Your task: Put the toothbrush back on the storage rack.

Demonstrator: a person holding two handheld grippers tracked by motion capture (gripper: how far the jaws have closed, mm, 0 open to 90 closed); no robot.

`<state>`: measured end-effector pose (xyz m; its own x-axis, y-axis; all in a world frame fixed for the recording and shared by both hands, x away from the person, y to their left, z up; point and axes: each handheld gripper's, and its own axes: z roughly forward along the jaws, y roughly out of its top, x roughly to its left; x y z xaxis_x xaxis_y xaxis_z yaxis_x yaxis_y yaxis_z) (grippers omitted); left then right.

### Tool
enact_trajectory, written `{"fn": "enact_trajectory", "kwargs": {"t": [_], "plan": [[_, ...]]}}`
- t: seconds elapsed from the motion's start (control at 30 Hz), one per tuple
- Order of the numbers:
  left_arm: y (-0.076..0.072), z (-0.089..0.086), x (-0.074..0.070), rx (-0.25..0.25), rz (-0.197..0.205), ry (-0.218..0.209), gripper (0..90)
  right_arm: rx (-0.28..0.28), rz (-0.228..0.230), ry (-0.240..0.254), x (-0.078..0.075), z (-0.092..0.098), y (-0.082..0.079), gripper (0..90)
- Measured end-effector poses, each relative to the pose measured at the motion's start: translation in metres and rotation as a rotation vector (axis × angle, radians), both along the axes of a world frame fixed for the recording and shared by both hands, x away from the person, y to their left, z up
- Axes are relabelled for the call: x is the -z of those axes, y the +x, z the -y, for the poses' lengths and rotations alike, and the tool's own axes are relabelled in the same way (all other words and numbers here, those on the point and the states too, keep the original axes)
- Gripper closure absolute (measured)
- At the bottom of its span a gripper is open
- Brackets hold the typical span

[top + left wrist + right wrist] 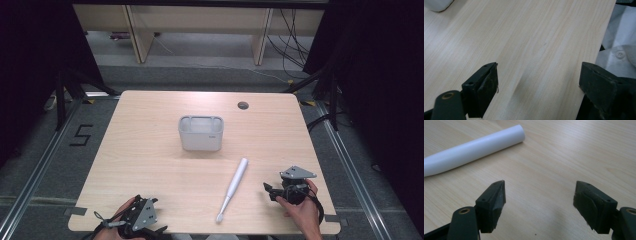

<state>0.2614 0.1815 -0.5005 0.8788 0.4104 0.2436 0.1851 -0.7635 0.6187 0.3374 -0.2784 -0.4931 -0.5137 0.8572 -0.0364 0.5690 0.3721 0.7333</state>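
A white electric toothbrush (233, 188) lies on the wooden table (150, 150), brush head toward the front edge, handle end pointing at a grey plastic holder (201, 133) in the middle. My right gripper (268, 190) rests at the front right, just right of the toothbrush, jaws wide apart and empty. In the right gripper view the white toothbrush handle (471, 150) lies ahead and to the left of that gripper (539, 195). My left gripper (152, 220) sits at the front left edge, open (539, 82) over bare wood, nothing between its jaws.
A round cable hole (243, 105) is at the table's back right. The holder's corner (437, 5) shows far off in the left gripper view, and a white shirt (616, 50) lies beyond the table edge. Desk legs and cables stand behind the table.
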Motion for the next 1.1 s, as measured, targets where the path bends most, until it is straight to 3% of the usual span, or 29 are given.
{"fn": "enact_trajectory", "kwargs": {"t": [0.07,0.13,0.27,0.37,0.47,0.63,0.77,0.83,0.9,1.03,1.1], "plan": [[0.001,0.0,0.0,0.006,-0.009,0.003,15.4,-0.015,0.02,0.001,0.0,0.0,0.002,26.5],[-0.001,0.001,0.001,-0.019,0.028,0.01,15.4,-0.007,0.022,-0.012,0.001,-0.001,0.002,26.5],[0.0,0.0,0.002,-0.012,0.014,0.003,15.4,-0.004,0.047,0.0,-0.001,-0.002,0.003,26.9],[0.0,0.001,0.001,-0.021,0.028,0.006,15.4,-0.01,0.048,0.003,-0.002,-0.004,0.004,29.3],[0.0,0.0,0.002,-0.011,0.012,0.002,15.3,-0.022,0.049,0.013,-0.003,-0.008,0.004,34.8],[0.0,0.0,0.002,-0.012,0.014,0.002,15.4,-0.05,0.063,0.005,-0.005,-0.014,0.005,47.3],[0.0,0.0,0.002,-0.012,0.013,-0.002,15.4,-0.052,0.056,0.033,-0.008,-0.022,0.004,60.0],[0.001,0.0,0.001,-0.007,0.008,0.002,15.4,-0.078,0.085,0.031,-0.01,-0.023,0.006,66.5],[0.001,0.0,0.002,-0.01,0.009,-0.009,15.3,-0.073,0.072,0.05,-0.011,-0.025,0.004,74.0],[0.001,0.0,0.002,-0.008,0.012,-0.001,15.4,-0.098,0.102,0.035,-0.012,-0.029,0.008,84.0],[0.002,0.0,0.002,-0.011,0.013,-0.008,15.4,-0.09,0.081,0.04,-0.012,-0.033,0.009,87.2]]}}
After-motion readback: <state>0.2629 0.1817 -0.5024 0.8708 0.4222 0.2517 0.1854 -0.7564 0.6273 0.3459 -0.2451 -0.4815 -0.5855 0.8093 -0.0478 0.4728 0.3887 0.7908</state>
